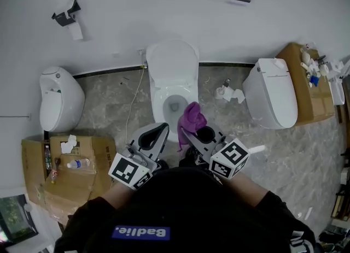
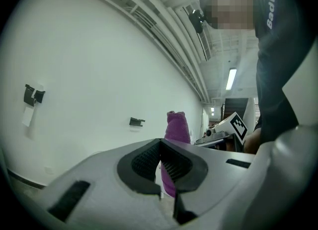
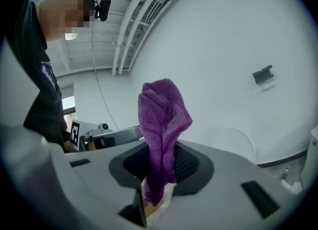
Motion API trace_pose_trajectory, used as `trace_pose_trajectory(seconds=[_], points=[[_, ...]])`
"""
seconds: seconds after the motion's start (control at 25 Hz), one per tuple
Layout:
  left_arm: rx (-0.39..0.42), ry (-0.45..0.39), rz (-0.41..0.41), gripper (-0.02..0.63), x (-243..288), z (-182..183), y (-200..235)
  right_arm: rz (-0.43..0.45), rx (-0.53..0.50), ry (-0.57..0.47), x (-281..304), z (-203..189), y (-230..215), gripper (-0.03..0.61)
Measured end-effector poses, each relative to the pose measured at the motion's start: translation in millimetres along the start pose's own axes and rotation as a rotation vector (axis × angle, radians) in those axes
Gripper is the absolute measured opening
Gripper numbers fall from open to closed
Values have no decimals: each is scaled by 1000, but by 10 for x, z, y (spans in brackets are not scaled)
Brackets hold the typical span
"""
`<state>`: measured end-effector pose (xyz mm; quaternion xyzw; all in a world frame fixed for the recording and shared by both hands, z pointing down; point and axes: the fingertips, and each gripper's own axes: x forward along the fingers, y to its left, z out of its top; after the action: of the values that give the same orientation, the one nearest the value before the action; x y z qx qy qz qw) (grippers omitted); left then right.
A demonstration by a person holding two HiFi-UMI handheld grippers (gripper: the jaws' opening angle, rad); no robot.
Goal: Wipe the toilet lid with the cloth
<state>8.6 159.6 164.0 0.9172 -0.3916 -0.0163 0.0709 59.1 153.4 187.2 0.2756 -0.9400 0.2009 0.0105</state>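
In the head view the toilet lid (image 1: 172,60) stands raised against the wall, with the bowl open below it; the purple cloth (image 1: 191,119) stands upright in our right gripper (image 1: 188,134), near the bowl's front rim and apart from the lid; our left gripper (image 1: 158,134) is just beside it.

In the left gripper view its jaws meet with nothing between them; the cloth shows beyond.

In the right gripper view the jaws pinch the cloth low, its bulk bunched above; we judge we should reach forward, press that bunch flat on the lid and sweep in overlapping passes, gripping firmly.
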Motion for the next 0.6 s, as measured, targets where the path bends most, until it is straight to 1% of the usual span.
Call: trace_pose_trajectory(seconds=[0.2, 0.36, 0.48, 0.6], points=[[-7, 24, 71, 11, 429, 5, 211, 56, -3, -18, 131, 221, -466, 98], [-1, 15, 112, 11, 643, 18, 375, 83, 8, -28, 276, 298, -709, 98], [-2, 12, 120, 11, 700, 38, 504, 91, 7, -19, 376, 313, -765, 98], [-2, 13, 99, 11, 730, 52, 630, 76, -2, -18, 472, 351, -803, 98]])
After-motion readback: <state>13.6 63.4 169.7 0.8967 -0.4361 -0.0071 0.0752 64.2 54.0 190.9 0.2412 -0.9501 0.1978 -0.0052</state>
